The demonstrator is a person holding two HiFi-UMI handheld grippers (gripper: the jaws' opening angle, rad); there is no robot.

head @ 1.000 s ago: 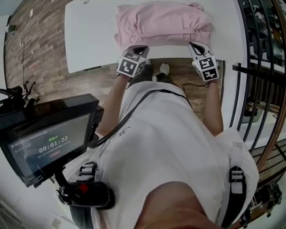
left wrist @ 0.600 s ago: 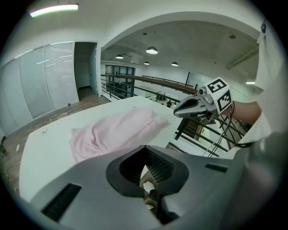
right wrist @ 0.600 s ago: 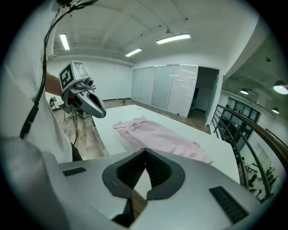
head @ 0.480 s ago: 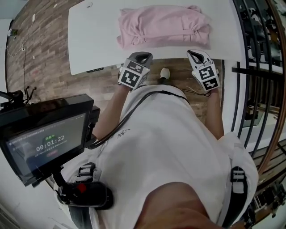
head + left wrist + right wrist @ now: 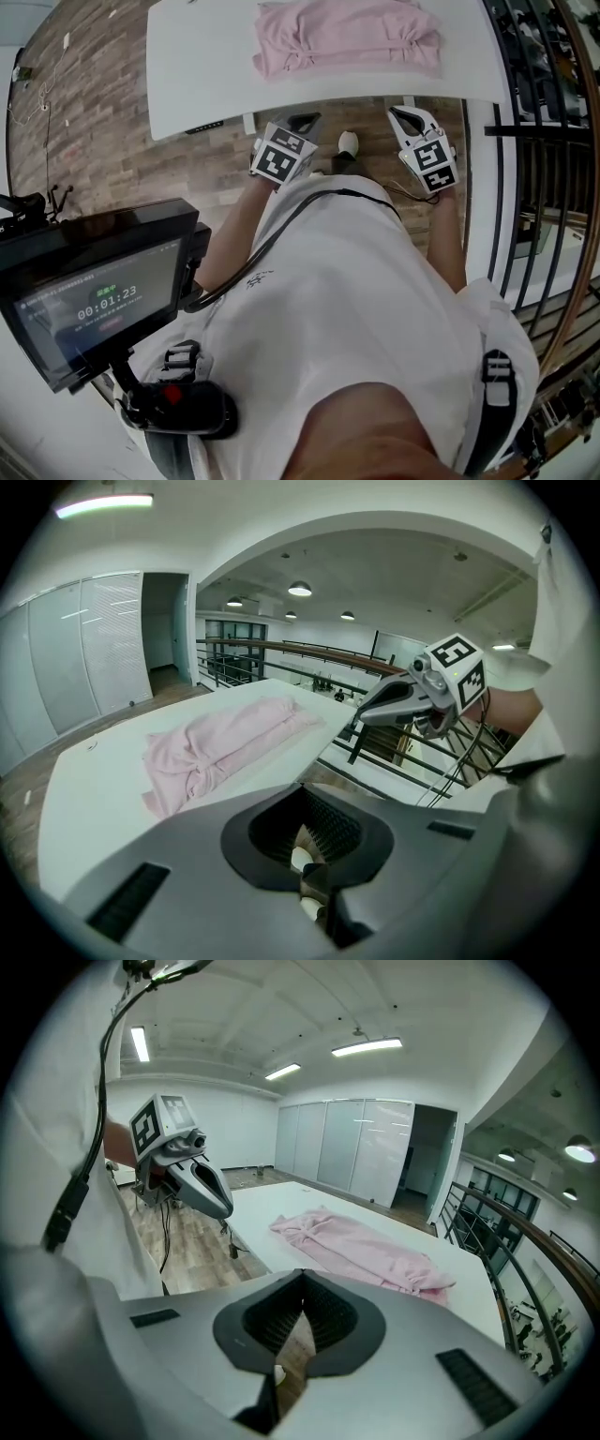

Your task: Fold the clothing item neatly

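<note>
The pink garment (image 5: 347, 36) lies folded in a flat bundle on the white table (image 5: 197, 66), near its front edge. Both grippers hang in front of that edge, over the wooden floor, apart from the cloth. My left gripper (image 5: 298, 120) is shut and holds nothing. The right gripper (image 5: 401, 112) is also shut and empty. In the left gripper view the garment (image 5: 225, 747) lies ahead to the left and the right gripper (image 5: 394, 700) hangs at the right. In the right gripper view the garment (image 5: 361, 1246) lies ahead and the left gripper (image 5: 202, 1190) is at the left.
A dark monitor (image 5: 94, 291) with a timer sits on a rig at the lower left. A black railing (image 5: 548, 141) runs along the table's right side. The person's shoe (image 5: 347, 143) shows on the wooden floor (image 5: 84, 141) between the grippers.
Both grippers have drawn back from the garment's near edge, past the table edge toward the person. The garment lies still on the table.
</note>
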